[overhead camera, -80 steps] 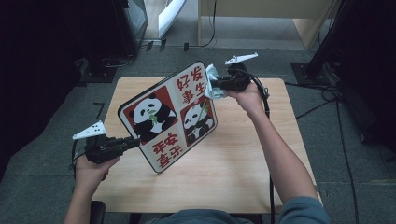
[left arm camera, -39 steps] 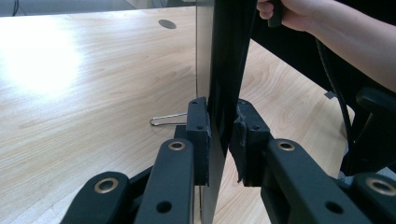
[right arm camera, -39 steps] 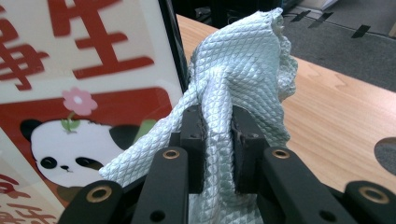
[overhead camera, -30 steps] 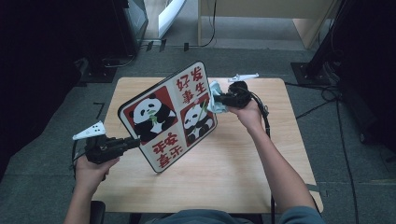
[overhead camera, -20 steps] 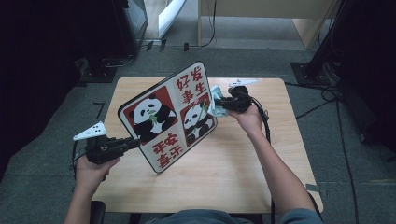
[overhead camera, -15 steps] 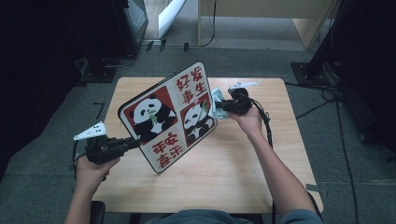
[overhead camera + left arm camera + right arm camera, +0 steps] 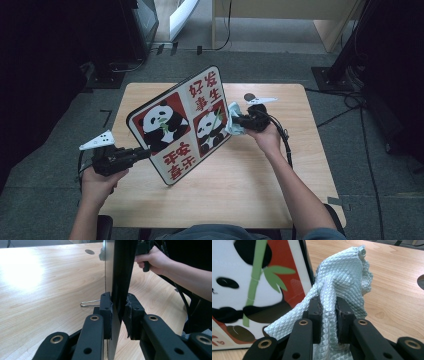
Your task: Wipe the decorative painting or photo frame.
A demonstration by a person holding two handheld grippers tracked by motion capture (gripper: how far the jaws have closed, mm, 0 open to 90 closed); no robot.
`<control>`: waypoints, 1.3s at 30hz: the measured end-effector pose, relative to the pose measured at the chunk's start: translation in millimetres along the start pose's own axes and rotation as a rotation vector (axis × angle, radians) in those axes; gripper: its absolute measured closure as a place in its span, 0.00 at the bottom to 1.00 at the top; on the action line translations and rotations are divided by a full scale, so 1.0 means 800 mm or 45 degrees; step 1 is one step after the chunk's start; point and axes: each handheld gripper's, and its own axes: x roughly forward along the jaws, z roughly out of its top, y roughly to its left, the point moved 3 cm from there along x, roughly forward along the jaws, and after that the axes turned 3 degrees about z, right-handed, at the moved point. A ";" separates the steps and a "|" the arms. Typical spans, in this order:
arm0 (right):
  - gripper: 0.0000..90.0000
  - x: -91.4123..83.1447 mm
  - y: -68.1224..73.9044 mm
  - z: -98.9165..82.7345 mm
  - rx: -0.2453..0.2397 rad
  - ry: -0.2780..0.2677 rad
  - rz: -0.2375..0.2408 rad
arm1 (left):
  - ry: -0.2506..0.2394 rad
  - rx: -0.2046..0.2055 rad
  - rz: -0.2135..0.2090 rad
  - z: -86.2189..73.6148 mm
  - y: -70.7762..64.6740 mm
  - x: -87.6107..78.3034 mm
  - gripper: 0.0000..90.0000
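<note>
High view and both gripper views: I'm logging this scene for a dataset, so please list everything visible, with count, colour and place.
Panda sign board: one, red and white with black pandas, held tilted above the table's middle.
Cloth: one, pale blue-green, at the board's right edge.
Wire clip: one, metal, lying on the table beside the board.
Table: one, light wood, centre.
Round hole: one, dark, far side of the table top.
Floor: grey carpet, around the table.
Left gripper: one, black, shut on the board's edge.
Right gripper: one, black, shut on the cloth.
</note>
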 end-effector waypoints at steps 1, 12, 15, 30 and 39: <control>0.87 0.002 -0.001 -0.006 0.002 0.005 0.000 | 0.001 0.000 -0.001 0.000 0.000 0.000 0.87; 0.87 0.008 -0.005 -0.024 0.025 0.018 -0.015 | 0.007 0.001 -0.006 0.001 0.000 0.000 0.87; 0.87 0.010 -0.006 -0.028 0.035 0.037 -0.021 | 0.010 0.001 -0.009 0.001 0.001 0.001 0.87; 0.87 0.016 -0.013 -0.046 0.043 0.082 -0.032 | 0.019 0.009 -0.013 0.003 0.001 0.004 0.87; 0.87 0.002 -0.020 -0.042 0.066 0.024 -0.045 | 0.016 0.048 0.011 0.003 0.003 0.004 0.79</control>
